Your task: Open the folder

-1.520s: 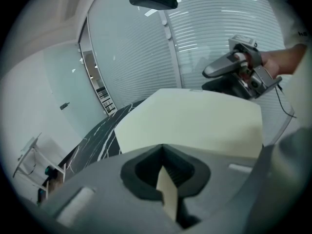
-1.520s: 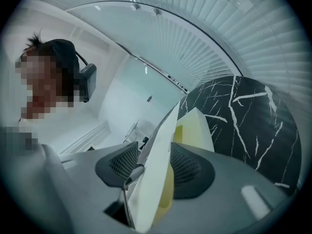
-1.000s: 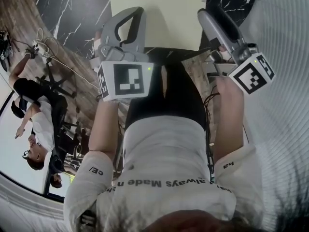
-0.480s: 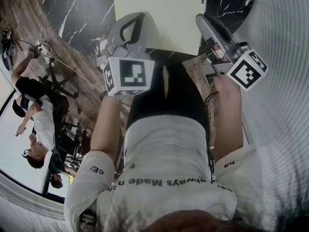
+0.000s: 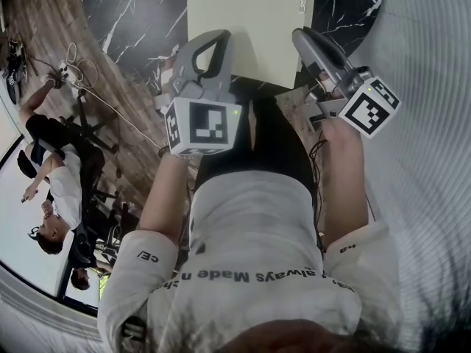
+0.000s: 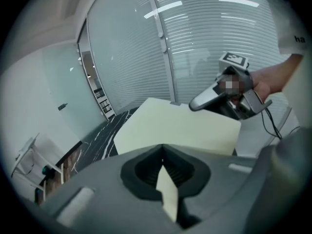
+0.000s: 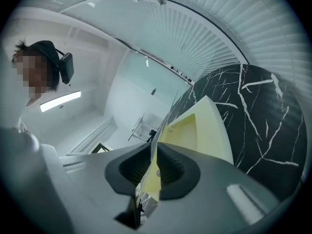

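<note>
A cream folder (image 5: pixel 246 20) hangs in the air in front of the person, over the dark floor. My left gripper (image 5: pixel 210 46) grips its near edge on the left. In the left gripper view the jaws (image 6: pixel 163 172) are shut on a thin cream edge of the folder (image 6: pixel 180 128). My right gripper (image 5: pixel 313 43) is at the folder's right side. Its jaws have just been closing, and in the right gripper view (image 7: pixel 153 172) they pinch a thin sheet of the folder (image 7: pixel 204 126). The left gripper view also shows the right gripper (image 6: pixel 219 97) at the far corner.
A black marbled floor (image 5: pixel 140 13) lies below the folder, with wood flooring (image 5: pixel 44 28) to its left. Other people (image 5: pixel 55 175), an office chair and loose cables (image 5: pixel 70 68) are at the left. A wall of ribbed blinds (image 5: pixel 434 160) runs along the right.
Both grippers and the folder have drifted upward in the head view. The left marker cube has shifted right, the right one left, so the two stand a little closer.
</note>
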Motion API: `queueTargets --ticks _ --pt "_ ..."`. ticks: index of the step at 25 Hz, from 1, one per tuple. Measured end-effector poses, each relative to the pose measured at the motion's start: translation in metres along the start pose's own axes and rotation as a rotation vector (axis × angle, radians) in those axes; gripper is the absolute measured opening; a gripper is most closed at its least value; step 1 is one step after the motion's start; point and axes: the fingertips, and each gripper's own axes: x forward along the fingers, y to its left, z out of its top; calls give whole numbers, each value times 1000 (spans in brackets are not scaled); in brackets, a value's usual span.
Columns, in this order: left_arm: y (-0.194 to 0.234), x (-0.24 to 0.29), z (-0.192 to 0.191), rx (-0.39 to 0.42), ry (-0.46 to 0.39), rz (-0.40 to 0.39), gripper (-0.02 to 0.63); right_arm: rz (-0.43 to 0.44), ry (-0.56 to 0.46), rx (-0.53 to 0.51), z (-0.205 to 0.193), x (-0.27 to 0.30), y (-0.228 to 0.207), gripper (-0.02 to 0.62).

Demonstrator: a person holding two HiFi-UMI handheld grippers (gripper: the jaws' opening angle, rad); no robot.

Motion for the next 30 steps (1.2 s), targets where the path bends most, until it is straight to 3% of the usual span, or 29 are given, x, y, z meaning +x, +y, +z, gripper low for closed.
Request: queueTargets --ticks 6,17,20,24,30 --pt "1 -27 23 -11 -53 -11 3 25 13 -16 -4 16 20 32" --pt "-40 -76 89 29 -123 -122 3 99 68 -40 1 39 72 37" --pt "-49 -81 92 63 -98 -145 3 127 98 -47 -3 48 87 46" --pt "-45 -80 91 172 -43 -107 3 180 141 -70 0 64 101 63" --pt "-41 -84 79 262 89 -123 3 356 201 -4 -6 72 123 145"
